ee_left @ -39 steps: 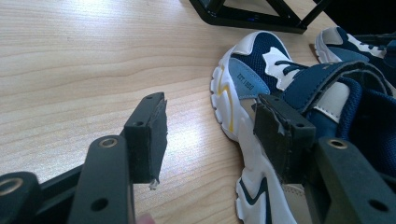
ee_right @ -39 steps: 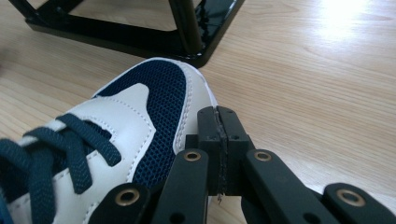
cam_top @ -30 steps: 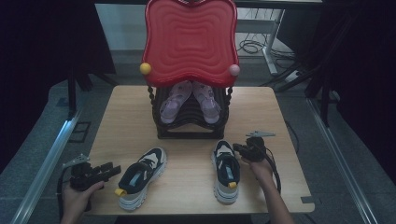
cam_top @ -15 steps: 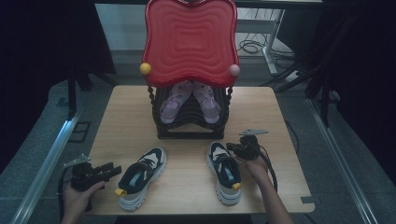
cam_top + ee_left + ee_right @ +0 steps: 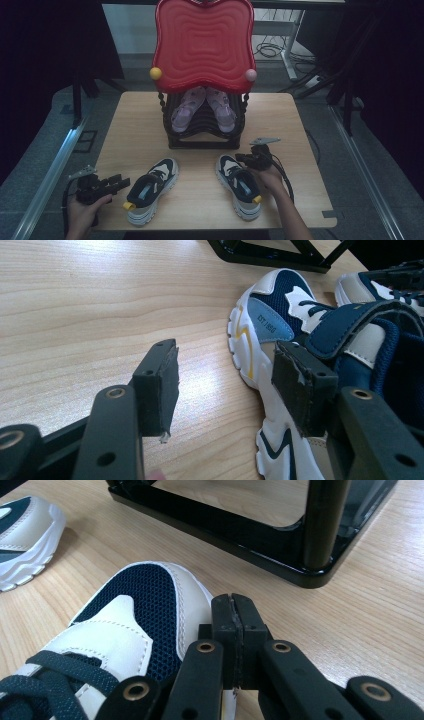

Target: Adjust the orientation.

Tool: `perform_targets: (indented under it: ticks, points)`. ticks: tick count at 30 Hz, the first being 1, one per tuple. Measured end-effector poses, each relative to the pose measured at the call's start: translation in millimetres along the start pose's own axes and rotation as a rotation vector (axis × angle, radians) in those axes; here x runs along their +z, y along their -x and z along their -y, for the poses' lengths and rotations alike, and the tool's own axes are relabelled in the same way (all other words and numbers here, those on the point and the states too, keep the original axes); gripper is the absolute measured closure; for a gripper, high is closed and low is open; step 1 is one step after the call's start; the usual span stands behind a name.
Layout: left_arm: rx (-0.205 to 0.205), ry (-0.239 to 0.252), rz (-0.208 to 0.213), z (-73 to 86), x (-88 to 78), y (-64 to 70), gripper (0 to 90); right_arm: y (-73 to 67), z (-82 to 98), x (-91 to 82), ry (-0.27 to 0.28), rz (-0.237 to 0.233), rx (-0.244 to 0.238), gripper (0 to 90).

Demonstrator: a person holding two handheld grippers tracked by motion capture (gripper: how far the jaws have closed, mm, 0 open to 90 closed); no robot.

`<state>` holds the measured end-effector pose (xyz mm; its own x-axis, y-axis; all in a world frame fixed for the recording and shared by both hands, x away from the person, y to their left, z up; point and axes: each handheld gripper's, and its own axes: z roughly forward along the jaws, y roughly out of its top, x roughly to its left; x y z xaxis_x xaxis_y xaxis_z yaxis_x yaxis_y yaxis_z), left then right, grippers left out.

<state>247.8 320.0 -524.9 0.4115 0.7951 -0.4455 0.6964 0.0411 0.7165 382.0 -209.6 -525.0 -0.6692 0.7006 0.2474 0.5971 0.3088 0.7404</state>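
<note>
My right tongs [image 5: 235,630] closed, empty, against right sneaker [image 5: 239,186] (its heel cut off up close); sneaker nudged leftward since before. Left tongs [image 5: 225,385] gape beside left sneaker [image 5: 150,190].

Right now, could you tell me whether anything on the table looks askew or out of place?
The two sneakers don't sit parallel: the left sneaker angles its toe toward the black rack, the right sneaker angles the other way. The purple sandals sit neatly.

So the right gripper [image 5: 234,630] has its black jaws pressed flat together, nothing between them, right against the toe side of the navy and white sneaker [image 5: 135,615]. Black rack base [image 5: 280,545] sits just beyond, another sneaker [image 5: 25,535] far left on the wooden table [image 5: 360,625].
</note>
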Motion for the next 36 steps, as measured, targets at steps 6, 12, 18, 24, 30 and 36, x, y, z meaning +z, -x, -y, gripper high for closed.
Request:
perform_targets:
  ticks: [6,12,18,24,30,36]
  points:
    - [0.002,-0.005,0.002,0.4,1.4,0.0,44.2,-1.9,-1.0,1.5,-0.006,-0.016,-0.025,89.3]
    - [0.001,-0.003,0.001,0.3,0.5,-0.4,44.2,-3.5,-1.2,2.1,-0.008,-0.018,-0.035,89.3]
    - [0.0,-0.004,0.0,0.4,0.4,-0.6,44.2,-4.6,-1.6,2.7,-0.008,-0.021,-0.054,89.3]
    - [0.002,-0.004,-0.001,0.5,0.0,-0.5,44.2,-6.8,-2.2,2.8,-0.013,-0.024,-0.074,89.3]
    - [-0.001,-0.001,-0.005,0.6,-1.5,-0.7,44.2,-5.7,-2.2,1.7,-0.009,-0.017,-0.079,87.5]
    - [0.001,0.016,-0.015,-0.9,-5.6,-0.1,44.3,-3.3,-2.4,-18.4,0.042,0.021,-0.065,88.8]
